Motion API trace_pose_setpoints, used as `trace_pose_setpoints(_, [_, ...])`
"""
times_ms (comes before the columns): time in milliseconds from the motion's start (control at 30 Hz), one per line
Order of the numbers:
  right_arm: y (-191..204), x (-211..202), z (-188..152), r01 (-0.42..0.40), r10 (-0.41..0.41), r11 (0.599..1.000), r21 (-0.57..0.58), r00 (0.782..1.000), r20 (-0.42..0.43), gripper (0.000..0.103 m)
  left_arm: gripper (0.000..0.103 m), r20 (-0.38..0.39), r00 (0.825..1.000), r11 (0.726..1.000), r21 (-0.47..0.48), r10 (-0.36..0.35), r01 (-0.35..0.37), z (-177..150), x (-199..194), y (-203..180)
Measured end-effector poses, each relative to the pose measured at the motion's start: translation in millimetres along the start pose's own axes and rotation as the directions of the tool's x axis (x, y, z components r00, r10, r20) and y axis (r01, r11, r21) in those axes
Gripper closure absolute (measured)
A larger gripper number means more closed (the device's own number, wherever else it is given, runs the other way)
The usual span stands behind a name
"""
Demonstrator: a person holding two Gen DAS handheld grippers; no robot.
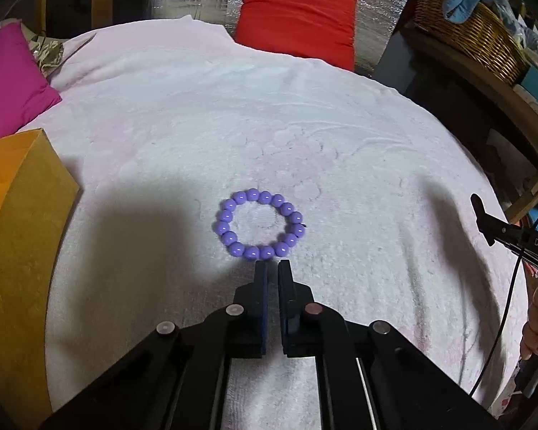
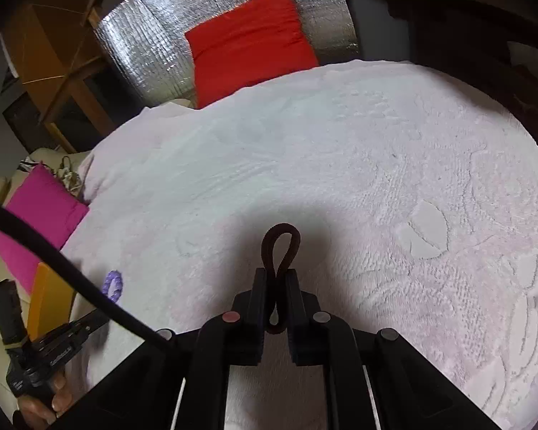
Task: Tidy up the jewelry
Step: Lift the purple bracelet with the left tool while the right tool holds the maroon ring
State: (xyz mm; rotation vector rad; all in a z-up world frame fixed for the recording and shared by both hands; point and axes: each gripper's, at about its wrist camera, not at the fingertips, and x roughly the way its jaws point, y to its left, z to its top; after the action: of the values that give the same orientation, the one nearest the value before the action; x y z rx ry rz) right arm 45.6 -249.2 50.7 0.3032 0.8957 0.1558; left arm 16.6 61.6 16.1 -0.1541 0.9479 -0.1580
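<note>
A purple bead bracelet [image 1: 261, 224] lies flat in a ring on the pale pink towel [image 1: 340, 143]. My left gripper [image 1: 272, 267] is shut with nothing between its pads, its tips just short of the bracelet's near beads. In the right wrist view my right gripper [image 2: 277, 276] is shut on a dark brown elastic loop [image 2: 281, 247], pinched into a figure eight that sticks out past the tips above the towel. The bracelet [image 2: 113, 285] shows small at the lower left of that view.
An open orange box [image 1: 18, 215] stands at the towel's left edge. A magenta cushion [image 1: 10, 82] lies behind it, and a red cushion [image 1: 297, 18] leans on silver foil at the back. A wicker basket [image 1: 473, 32] sits on a shelf to the right.
</note>
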Motion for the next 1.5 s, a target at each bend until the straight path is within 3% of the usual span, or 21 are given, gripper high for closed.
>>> trace_pose_setpoints(267, [6, -18, -14, -0.022, 0.022, 1.0, -0.022, 1.0, -0.006, 0.093, 0.098, 0.019, 1.0, 1.0, -0.003, 0.014, -0.014, 5, -4, -1])
trace_pose_setpoints(333, [4, -17, -17, -0.023, 0.023, 0.999, -0.025, 1.0, -0.017, 0.093, 0.09, 0.018, 1.0, 1.0, -0.021, 0.014, -0.013, 8, -2, 2])
trace_pose_setpoints(400, [7, -15, -20, -0.025, 0.024, 0.999, -0.033, 0.999, -0.031, 0.093, 0.075, 0.022, 1.0, 1.0, -0.023, 0.012, -0.012, 8, -1, 3])
trace_pose_setpoints(467, [9, -12, -21, -0.028, 0.027, 0.999, -0.032, 0.999, -0.042, 0.093, 0.047, 0.041, 0.998, 0.999, -0.012, 0.037, -0.037, 10, -1, 0])
trace_pose_setpoints(500, [9, -10, -22, -0.03, 0.028, 0.999, -0.032, 0.999, -0.045, 0.093, 0.039, 0.051, 0.998, 0.999, -0.006, 0.048, -0.048, 11, -1, -2])
trace_pose_setpoints(533, [10, -9, -22, -0.033, 0.032, 0.999, -0.029, 0.998, -0.049, 0.093, 0.039, 0.056, 0.997, 0.998, -0.005, 0.056, -0.056, 13, 1, -3])
trace_pose_setpoints(700, [14, -3, -26, -0.036, 0.034, 0.999, -0.029, 0.997, -0.063, 0.093, 0.039, 0.044, 0.995, 0.996, -0.013, 0.086, -0.086, 19, 19, -2])
trace_pose_setpoints(767, [16, -1, -27, -0.041, 0.039, 0.999, -0.027, 0.997, -0.07, 0.093, 0.046, 0.033, 0.996, 0.996, -0.017, 0.088, -0.088, 21, 29, 0])
trace_pose_setpoints(833, [20, 0, -28, -0.044, 0.041, 0.998, -0.035, 0.996, -0.074, 0.093, 0.058, 0.05, 0.995, 0.996, -0.012, 0.089, -0.089, 24, 31, -2])
trace_pose_setpoints(900, [23, 0, -29, -0.048, 0.045, 0.998, -0.048, 0.997, -0.07, 0.093, 0.078, 0.054, 0.995, 0.997, 0.0, 0.078, -0.078, 24, 29, -4])
trace_pose_setpoints(1067, [32, -4, -29, -0.056, 0.052, 0.995, -0.083, 0.997, -0.049, 0.093, 0.093, 0.058, 0.997, 0.998, 0.02, 0.057, -0.058, 20, 21, -7])
trace_pose_setpoints(1500, [61, -22, -35, -0.092, 0.092, 0.982, -0.163, 0.996, -0.006, 0.092, 0.093, 0.121, 0.992, 0.998, 0.065, -0.02, 0.013, 2, -32, -28])
